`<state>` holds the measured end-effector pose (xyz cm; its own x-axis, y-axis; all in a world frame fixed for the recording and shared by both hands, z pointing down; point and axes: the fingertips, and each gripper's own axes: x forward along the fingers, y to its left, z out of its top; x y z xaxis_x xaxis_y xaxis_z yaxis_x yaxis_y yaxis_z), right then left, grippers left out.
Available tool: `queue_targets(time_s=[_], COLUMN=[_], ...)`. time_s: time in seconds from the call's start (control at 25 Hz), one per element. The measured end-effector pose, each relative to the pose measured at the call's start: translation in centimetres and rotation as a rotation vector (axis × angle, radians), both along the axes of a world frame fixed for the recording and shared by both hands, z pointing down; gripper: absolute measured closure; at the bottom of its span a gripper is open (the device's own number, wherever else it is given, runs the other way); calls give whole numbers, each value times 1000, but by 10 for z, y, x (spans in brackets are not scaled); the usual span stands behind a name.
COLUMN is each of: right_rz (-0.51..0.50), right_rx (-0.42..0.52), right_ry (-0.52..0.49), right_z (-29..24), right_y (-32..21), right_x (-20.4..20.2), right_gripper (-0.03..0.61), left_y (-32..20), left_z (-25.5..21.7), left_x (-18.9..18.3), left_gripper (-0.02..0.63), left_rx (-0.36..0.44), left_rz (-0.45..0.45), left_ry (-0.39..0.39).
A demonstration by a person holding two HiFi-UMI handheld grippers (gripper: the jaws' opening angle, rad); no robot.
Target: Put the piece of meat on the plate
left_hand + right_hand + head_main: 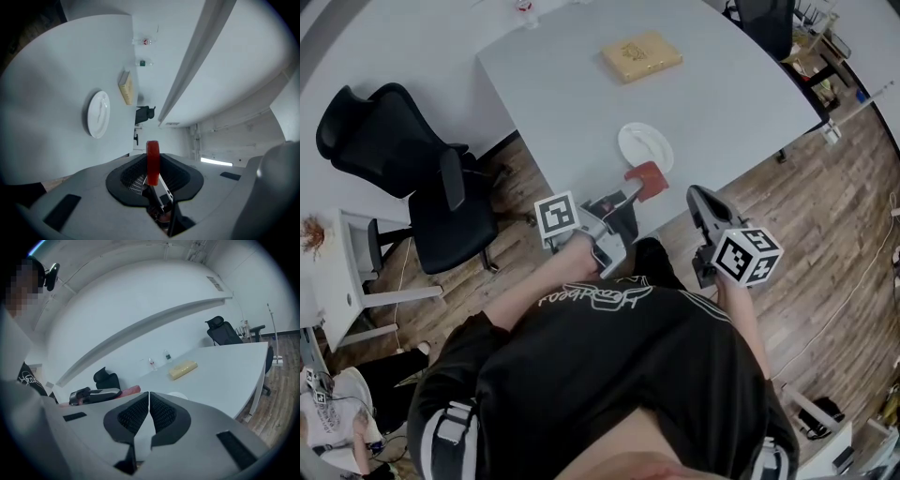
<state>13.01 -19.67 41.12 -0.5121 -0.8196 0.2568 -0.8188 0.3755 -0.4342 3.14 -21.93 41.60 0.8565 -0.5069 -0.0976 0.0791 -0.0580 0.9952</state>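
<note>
Left gripper clamps a red piece of meat just short of the white plate; right gripper clenched, empty

Shirt print: white cursive lettering on the person's black shirt, seen upside down in the head view; the word cannot be read for certain.
Sleeve print: white script on the black sleeve, too small to read.
Left cube on the left gripper: black-and-white square code, no letters.
Right cube on the right gripper: the same kind of code.
Tan box near the table's far edge: a faint drawing, no legible words.
Bottles at that edge: labels unreadable.
</note>
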Motion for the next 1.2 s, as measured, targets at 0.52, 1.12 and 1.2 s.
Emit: queue_targets(time_s=[0.52,1.12,1.2], right_rz=[-88,-152,-156], right_rx=[9,-49,-62], right_ry=[10,9,10], right_z=[-13,6,11], right_y=[-74,-141,-143], right_x=[9,21,22], right_gripper=[565,565,565], left_y=[-62,-118,-119], left_z=[-7,25,32], left_x=[10,22,22], left_gripper=[528,528,528], left_rx=[3,-77,-94], left_rz=[-74,-133,-138], left_ry=[-10,-41,-44])
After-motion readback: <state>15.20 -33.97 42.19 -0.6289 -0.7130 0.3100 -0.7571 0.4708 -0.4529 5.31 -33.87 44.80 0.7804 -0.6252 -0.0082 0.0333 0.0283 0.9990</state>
